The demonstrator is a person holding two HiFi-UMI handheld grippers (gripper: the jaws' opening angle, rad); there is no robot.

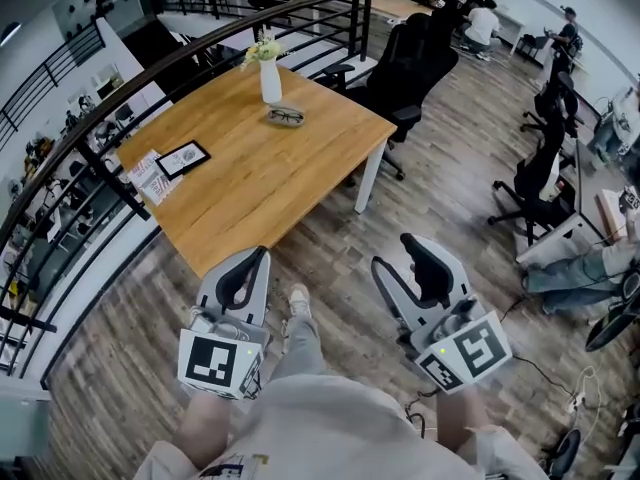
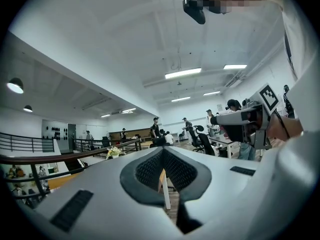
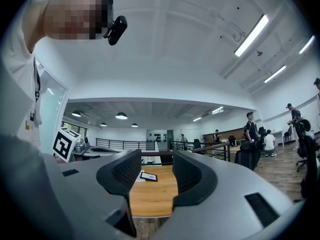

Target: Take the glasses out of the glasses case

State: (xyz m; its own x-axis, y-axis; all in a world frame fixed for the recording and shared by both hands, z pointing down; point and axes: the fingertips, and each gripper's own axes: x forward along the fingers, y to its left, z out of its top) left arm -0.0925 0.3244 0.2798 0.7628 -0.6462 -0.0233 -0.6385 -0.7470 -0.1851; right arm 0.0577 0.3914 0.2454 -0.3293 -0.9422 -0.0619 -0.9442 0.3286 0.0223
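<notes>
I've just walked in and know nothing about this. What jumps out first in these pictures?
Two grey hand-held tools with marker cubes fill the foreground of the head view: the left gripper with its jaws together and the right gripper with its jaws apart, both empty. Beyond them stands a wooden table. At its far end is a white vase of flowers, with the glasses lying close by, well away from both grippers.

I see matt grey plastic on the left gripper [image 1: 262, 254] and right gripper [image 1: 394, 252], ribbed black pads [image 3: 120, 173], a smooth wooden table [image 1: 262, 180], and dark metal railing [image 1: 180, 58].
</notes>
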